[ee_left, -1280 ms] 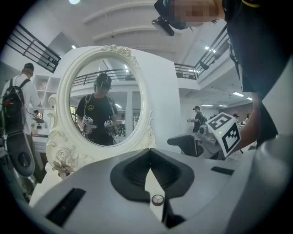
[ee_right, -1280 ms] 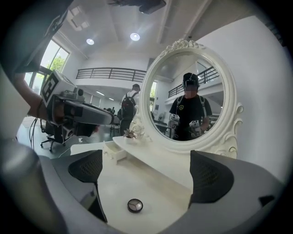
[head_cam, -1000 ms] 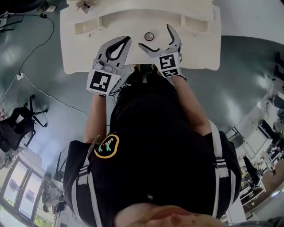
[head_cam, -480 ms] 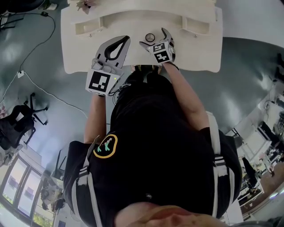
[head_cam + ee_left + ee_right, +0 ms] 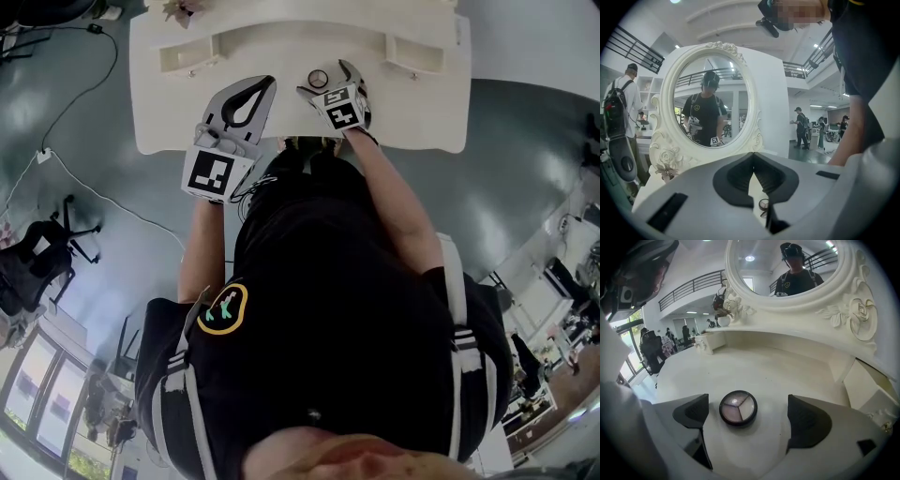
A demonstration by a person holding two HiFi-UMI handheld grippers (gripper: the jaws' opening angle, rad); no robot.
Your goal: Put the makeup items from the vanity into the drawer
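Note:
A round eyeshadow compact (image 5: 738, 408) with a clear lid lies flat on the white vanity top (image 5: 754, 366). My right gripper (image 5: 747, 412) points down at it, one pad on each side of the compact. Its jaws have just been closing a little, but both pads still stand apart from the compact. In the head view the compact (image 5: 318, 79) sits between the right gripper's (image 5: 326, 79) fingers. My left gripper (image 5: 268, 84) hovers to the left of it, its tips touching and nothing held. In the left gripper view the left gripper (image 5: 753, 157) is shut, and the compact (image 5: 763, 205) peeks out below its jaws.
An oval mirror (image 5: 710, 108) in an ornate white frame stands at the vanity's back. Small raised drawers sit at the back left (image 5: 183, 58) and back right (image 5: 412, 52) of the top. A small flower ornament (image 5: 721, 303) stands by the mirror. People walk in the hall behind.
My right gripper has dropped and tilted down over the vanity top, so its jaws now straddle the compact. The left gripper has stayed where it was.

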